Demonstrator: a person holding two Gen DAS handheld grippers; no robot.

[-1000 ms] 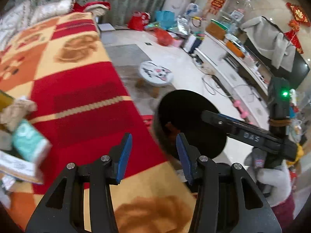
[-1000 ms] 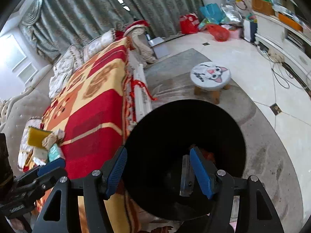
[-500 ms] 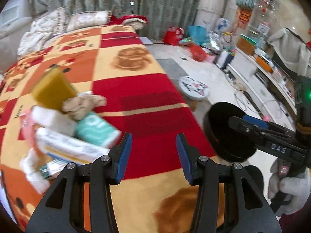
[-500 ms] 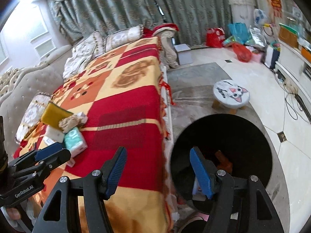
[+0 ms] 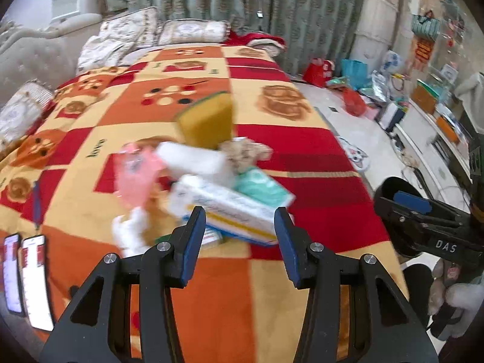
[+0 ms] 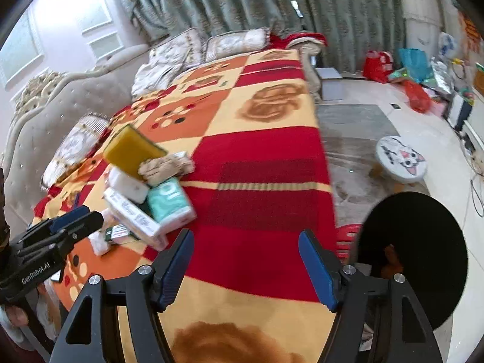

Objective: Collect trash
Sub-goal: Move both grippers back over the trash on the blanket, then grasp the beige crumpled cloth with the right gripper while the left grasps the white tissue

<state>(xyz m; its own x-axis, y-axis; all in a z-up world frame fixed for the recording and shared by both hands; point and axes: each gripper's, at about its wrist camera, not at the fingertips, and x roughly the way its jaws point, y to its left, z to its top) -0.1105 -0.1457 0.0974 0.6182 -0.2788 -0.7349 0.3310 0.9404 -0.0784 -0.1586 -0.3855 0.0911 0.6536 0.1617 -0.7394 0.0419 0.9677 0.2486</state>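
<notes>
A pile of trash lies on the red and orange blanket: a yellow sponge, a white block, a teal tissue pack, a long white box, a pink wrapper and a crumpled beige rag. My left gripper is open and empty just in front of the white box. My right gripper is open and empty above the blanket, right of the pile. The black bin stands on the floor beside the bed, with some trash inside.
Two phones lie at the blanket's left edge. A cat-face stool stands on the grey rug. Bags and clutter sit by the curtains. Pillows lie at the bed's head.
Both grippers swung left from the black bin toward the bed. The trash pile now sits right in front of my left gripper. Both stay open.
</notes>
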